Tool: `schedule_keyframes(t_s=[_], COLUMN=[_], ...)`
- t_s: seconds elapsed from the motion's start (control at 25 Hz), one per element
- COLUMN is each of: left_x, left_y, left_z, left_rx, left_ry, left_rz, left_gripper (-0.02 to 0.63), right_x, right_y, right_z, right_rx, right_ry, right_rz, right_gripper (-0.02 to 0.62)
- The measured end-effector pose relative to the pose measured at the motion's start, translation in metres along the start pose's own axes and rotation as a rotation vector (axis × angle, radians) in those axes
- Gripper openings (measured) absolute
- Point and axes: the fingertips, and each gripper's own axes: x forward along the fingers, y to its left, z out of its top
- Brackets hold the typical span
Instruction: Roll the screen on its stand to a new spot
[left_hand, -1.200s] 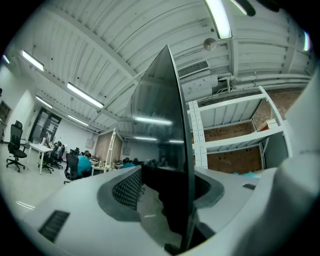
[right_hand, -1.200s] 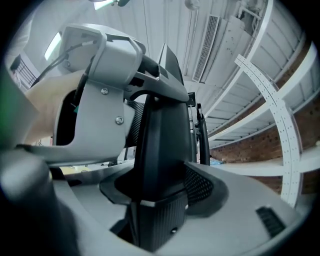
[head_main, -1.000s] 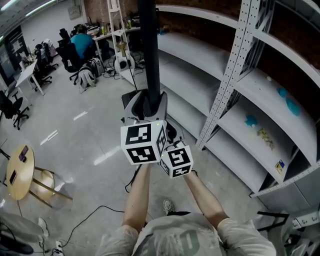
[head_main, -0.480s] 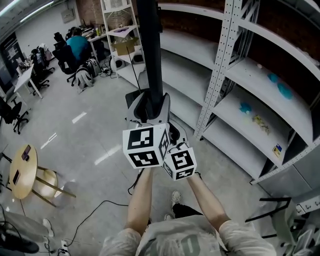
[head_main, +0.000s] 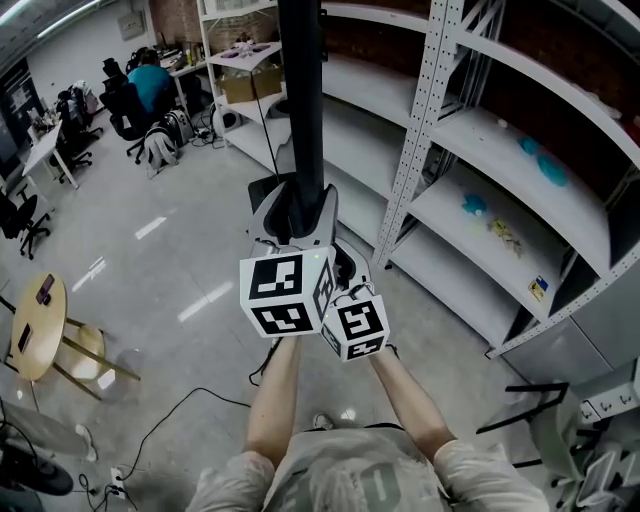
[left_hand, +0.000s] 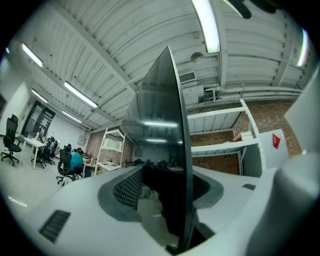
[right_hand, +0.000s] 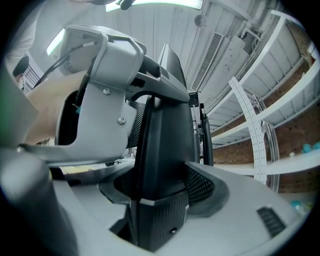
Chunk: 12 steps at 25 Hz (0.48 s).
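At 3 o'clock, grey shelving (head_main: 470, 200), long run down the rm. Just beside it, at 12 from both hands, tall black screen (head_main: 300, 110), upright, seen edge-on. L gripper (left_hand: 169, 190) clamped on thin edge, screen btwn both pads. R gripper (right_hand: 160, 196) at 4 o'clock of L, pinching thick ribbed back section, pads (right_hand: 200, 186) tight vs. either side.

White shelving (head_main: 452, 212), round table (head_main: 40, 320), seated person (head_main: 152, 78)
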Motion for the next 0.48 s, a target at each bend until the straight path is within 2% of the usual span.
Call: schedule_keyframes(t_s=[0.48], left_x=[-0.035], left_y=[-0.115], left_z=[-0.008], left_rx=[0.002], left_ry=[0.004], left_rz=[0.039], left_gripper=[0.247], right_x=[-0.115], right_y=[-0.033], right_z=[0.014], right_rx=[-0.001], right_ry=[0.023], right_rz=[0.046], right_gripper=[0.267])
